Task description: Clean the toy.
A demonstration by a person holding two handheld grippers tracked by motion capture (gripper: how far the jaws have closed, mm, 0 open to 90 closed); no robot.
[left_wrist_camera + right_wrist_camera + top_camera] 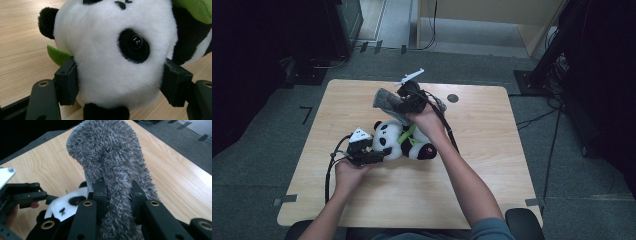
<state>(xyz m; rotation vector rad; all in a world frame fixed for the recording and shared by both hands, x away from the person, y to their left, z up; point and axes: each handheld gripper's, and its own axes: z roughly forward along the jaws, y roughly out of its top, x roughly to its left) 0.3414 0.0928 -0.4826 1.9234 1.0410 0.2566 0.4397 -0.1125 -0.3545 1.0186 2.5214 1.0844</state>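
A pale wooden table (472, 175) with rounded corners stands on grey carpet in a dim room. Near its middle lies a black-and-white plush panda (399, 141) with a green leaf collar, resting on its back. The left gripper (379, 156), held in the person's left hand (349, 172), has its black jaws pressed against both sides of the panda's head (112, 57), pinching it. Just beyond the panda, toward the far edge, the right gripper (399, 107) holds up a shaggy grey microfibre cloth (112, 160), its jaws squeezed onto the cloth's lower part. The cloth rises above the panda's body. A small dark round disc (453, 98) sits farther back from the panda, near the far edge.
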